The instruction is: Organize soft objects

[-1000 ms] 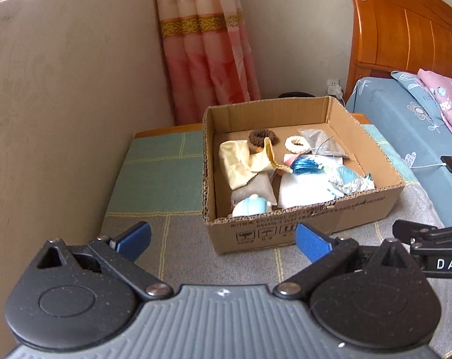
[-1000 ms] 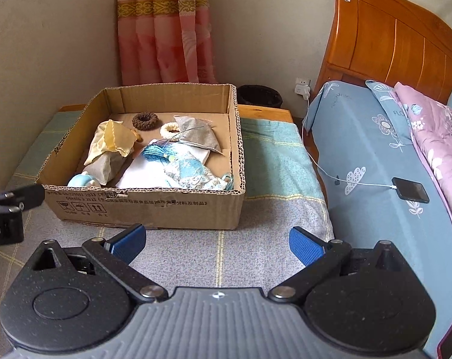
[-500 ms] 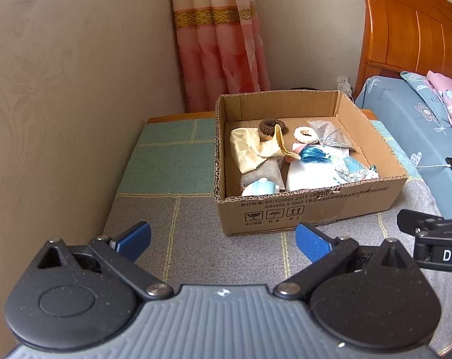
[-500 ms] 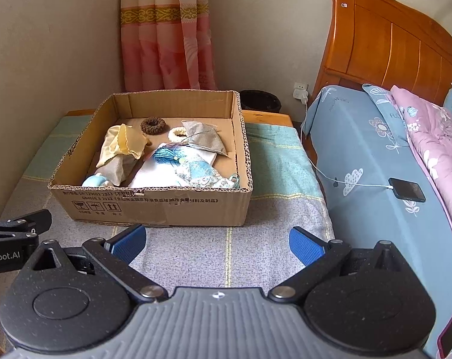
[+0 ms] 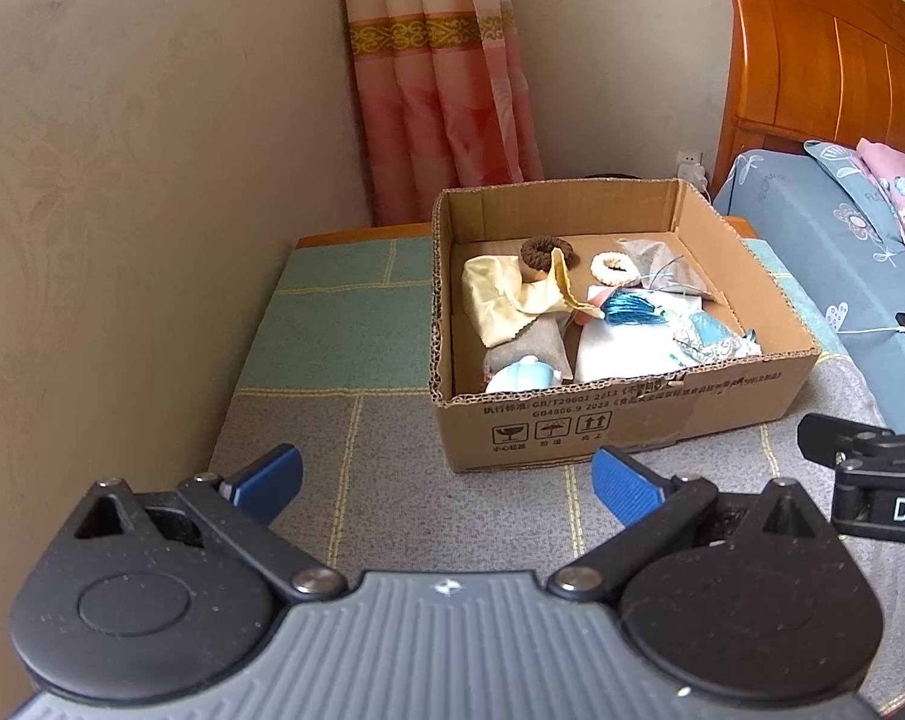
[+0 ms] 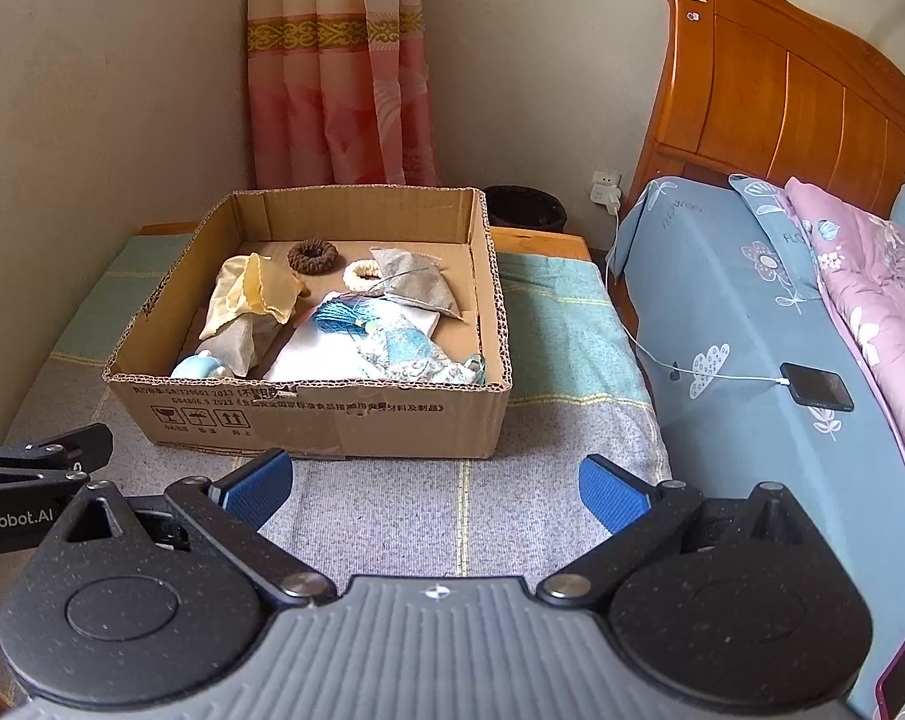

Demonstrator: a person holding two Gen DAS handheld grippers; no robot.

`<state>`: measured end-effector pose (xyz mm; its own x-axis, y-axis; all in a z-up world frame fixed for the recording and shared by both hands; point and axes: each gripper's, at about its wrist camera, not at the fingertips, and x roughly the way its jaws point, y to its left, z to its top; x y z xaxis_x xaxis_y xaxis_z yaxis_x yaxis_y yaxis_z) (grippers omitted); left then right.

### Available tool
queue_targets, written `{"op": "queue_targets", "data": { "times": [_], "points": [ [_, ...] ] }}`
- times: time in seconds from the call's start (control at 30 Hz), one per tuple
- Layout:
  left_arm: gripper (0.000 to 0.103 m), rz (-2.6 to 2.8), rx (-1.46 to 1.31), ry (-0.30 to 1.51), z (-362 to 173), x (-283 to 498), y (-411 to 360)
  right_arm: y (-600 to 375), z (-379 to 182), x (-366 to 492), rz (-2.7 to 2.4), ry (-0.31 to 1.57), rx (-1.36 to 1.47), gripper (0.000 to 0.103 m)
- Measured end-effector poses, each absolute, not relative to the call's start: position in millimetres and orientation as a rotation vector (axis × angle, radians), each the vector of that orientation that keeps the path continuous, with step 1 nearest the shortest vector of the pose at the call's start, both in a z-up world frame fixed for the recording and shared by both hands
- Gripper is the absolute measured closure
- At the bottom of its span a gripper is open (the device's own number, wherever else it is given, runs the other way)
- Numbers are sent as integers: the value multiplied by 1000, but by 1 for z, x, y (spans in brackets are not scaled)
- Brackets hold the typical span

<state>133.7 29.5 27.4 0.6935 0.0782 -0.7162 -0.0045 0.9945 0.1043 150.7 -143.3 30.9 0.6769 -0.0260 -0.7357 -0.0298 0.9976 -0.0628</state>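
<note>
A shallow cardboard box (image 5: 632, 420) (image 6: 308, 414) stands on a grey and green mat. Inside lie a yellow cloth (image 5: 503, 294) (image 6: 254, 294), a brown scrunchie (image 5: 539, 252) (image 6: 312, 256), a cream scrunchie (image 5: 612, 268) (image 6: 362, 273), a grey pouch (image 6: 419, 285), a blue tassel (image 5: 632, 308) (image 6: 344, 315), a patterned blue fabric (image 6: 416, 357) and a white cloth (image 5: 617, 354). My left gripper (image 5: 446, 477) is open with nothing in it, well short of the box's front wall. My right gripper (image 6: 434, 480) is also open, just in front of the box.
The mat (image 6: 392, 510) covers a low platform beside a wall on the left. To the right is a bed (image 6: 752, 324) with a wooden headboard (image 6: 782, 96), a pink quilt and a charging phone (image 6: 815, 385). A curtain (image 6: 338, 72) and a dark bin (image 6: 524, 207) are behind the box.
Both grippers have drawn back and risen from the box, which now looks smaller and farther. Both stay open. The box's contents have not moved.
</note>
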Motion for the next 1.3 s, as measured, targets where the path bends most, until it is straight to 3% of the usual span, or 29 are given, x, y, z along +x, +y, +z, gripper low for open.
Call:
{"op": "queue_targets", "data": {
  "times": [1.3],
  "points": [
    [1, 61, 120, 801, 30, 131, 20, -148, 30, 152, 18, 824, -57, 0]
  ]
}}
